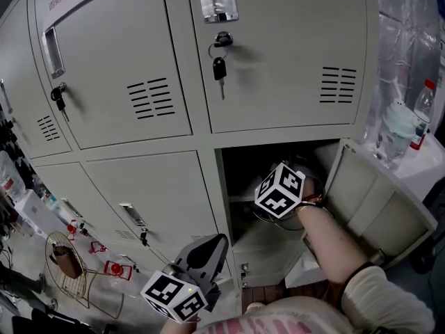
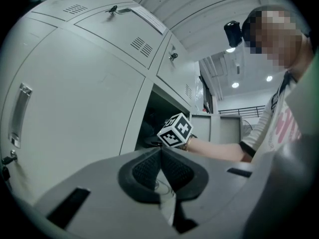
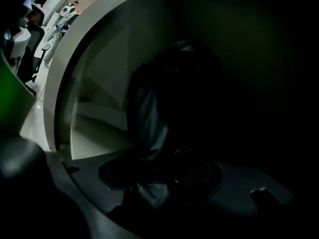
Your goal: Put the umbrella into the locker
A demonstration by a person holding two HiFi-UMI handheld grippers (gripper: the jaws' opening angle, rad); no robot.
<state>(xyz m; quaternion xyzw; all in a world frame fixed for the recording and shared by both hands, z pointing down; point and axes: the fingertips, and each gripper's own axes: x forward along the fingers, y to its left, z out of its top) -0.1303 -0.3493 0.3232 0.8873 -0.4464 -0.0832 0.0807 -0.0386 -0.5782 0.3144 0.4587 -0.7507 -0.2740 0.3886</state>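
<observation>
The dark folded umbrella point(image 3: 149, 113), with bluish-grey fabric, runs from between my right gripper's point(image 3: 164, 172) pads into the dim open locker compartment point(image 1: 243, 169). That gripper is shut on the umbrella. In the head view only its marker cube point(image 1: 280, 190) and the person's forearm show at the compartment's mouth; the jaws and umbrella are hidden inside. My left gripper point(image 1: 217, 242) hangs low in front of the closed lower lockers, left of the opening. Its pads point(image 2: 149, 168) meet at the tip, shut, with nothing between them.
The compartment's door point(image 1: 379, 200) stands swung out to the right. Keys point(image 1: 220, 67) hang from the closed locker above. Bottles point(image 1: 424, 113) stand on a white surface at the right. A wire basket point(image 1: 66, 263) and small items lie on the floor at the left.
</observation>
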